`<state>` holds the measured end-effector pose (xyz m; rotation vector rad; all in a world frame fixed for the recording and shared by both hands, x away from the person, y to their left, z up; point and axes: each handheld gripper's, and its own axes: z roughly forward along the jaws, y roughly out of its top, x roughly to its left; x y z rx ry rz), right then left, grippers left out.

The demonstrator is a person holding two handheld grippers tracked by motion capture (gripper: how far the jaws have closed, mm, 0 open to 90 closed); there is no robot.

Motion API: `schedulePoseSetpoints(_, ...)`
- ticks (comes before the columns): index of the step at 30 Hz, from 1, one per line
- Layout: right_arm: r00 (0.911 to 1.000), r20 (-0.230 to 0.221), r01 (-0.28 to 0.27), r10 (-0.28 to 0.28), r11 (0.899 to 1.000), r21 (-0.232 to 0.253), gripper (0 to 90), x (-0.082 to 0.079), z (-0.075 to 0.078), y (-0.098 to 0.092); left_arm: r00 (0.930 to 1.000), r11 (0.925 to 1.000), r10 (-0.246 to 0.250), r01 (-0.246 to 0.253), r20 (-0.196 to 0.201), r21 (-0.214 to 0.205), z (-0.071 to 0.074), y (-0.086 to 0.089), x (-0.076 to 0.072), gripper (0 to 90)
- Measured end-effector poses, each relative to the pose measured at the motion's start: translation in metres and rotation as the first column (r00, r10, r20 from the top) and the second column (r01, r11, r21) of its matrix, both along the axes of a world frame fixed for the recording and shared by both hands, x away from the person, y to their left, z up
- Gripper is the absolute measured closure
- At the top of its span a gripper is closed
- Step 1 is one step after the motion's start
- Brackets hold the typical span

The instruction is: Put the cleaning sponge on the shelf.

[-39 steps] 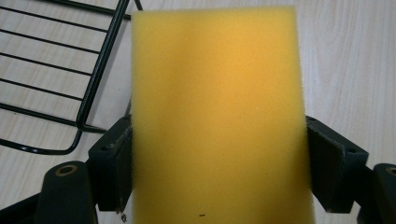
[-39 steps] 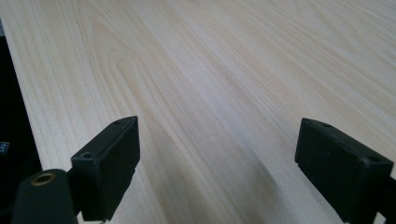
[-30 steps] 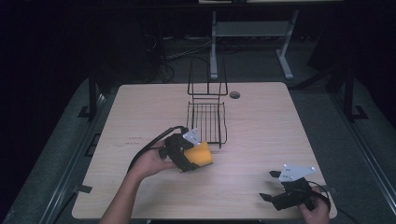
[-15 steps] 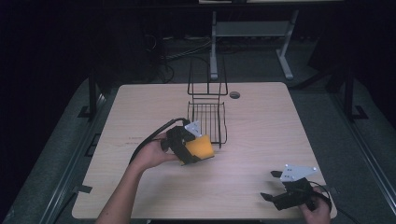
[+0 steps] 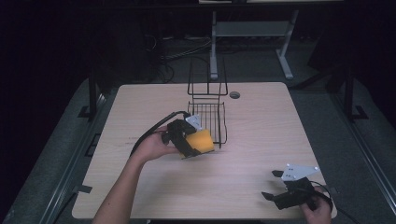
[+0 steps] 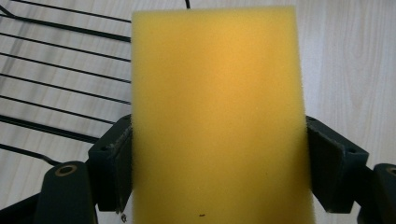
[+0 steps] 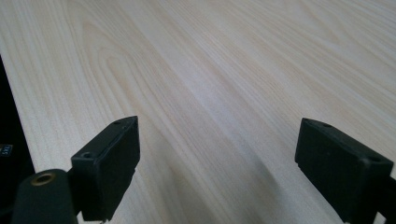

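A yellow sponge [image 5: 201, 141] is clamped between the jaws of the left tongs [image 5: 189, 140] and held just at the near end of the black wire basket [image 5: 208, 116], whose wires are seen beside it in the left gripper view. The right tongs [image 5: 280, 186] (jaws spread wide, nothing between them) are held low over the bare desk [image 5: 261, 126], well apart from the basket, toward its near right.

Over the last second the left gripper [image 5: 198, 142], clamped on the yellow sponge [image 5: 201, 141], has moved up and to the right across the table [image 5: 261, 126], from just beside the wire basket [image 5: 208, 119] to its near left corner. The sponge now appears to overlap the basket's front rim.
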<state>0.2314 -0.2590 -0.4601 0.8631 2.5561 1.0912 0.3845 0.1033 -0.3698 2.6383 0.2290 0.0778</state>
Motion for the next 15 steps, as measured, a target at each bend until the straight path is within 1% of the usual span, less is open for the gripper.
schedulePoseSetpoints(2,1.0000,-0.002,0.003,-0.003,1.000,0.003,13.7,0.000,0.000,0.000,1.0000,1.0000,-0.003,0.003,0.009,-0.004,0.001,-0.001,0.002,21.5)
schedulePoseSetpoints(3,1.0000,0.000,0.003,-0.003,1.000,0.003,13.7,0.000,0.000,-0.001,1.0000,0.9999,-0.002,0.002,0.005,-0.014,0.001,-0.001,0.003,21.5)
schedulePoseSetpoints(4,1.0000,-0.002,0.004,-0.004,1.000,0.005,13.7,0.000,0.000,-0.001,1.0000,0.9999,-0.001,0.001,-0.001,-0.016,0.001,-0.001,0.005,21.5)
schedulePoseSetpoints(8,1.0000,0.000,0.006,-0.006,1.000,0.006,13.7,0.000,0.000,-0.002,0.9999,1.0000,-0.006,0.006,-0.009,0.003,-0.002,-0.003,0.008,21.5)
schedulePoseSetpoints(14,0.9999,0.000,0.011,-0.011,1.000,0.007,13.7,0.000,0.001,-0.002,0.9998,0.9998,-0.017,0.017,-0.004,0.007,0.000,-0.006,0.015,21.5)
schedulePoseSetpoints(15,1.0000,0.002,0.010,-0.010,1.000,0.006,13.7,0.000,0.000,-0.002,0.9998,0.9998,-0.020,0.020,0.001,0.000,0.000,-0.006,0.016,21.5)
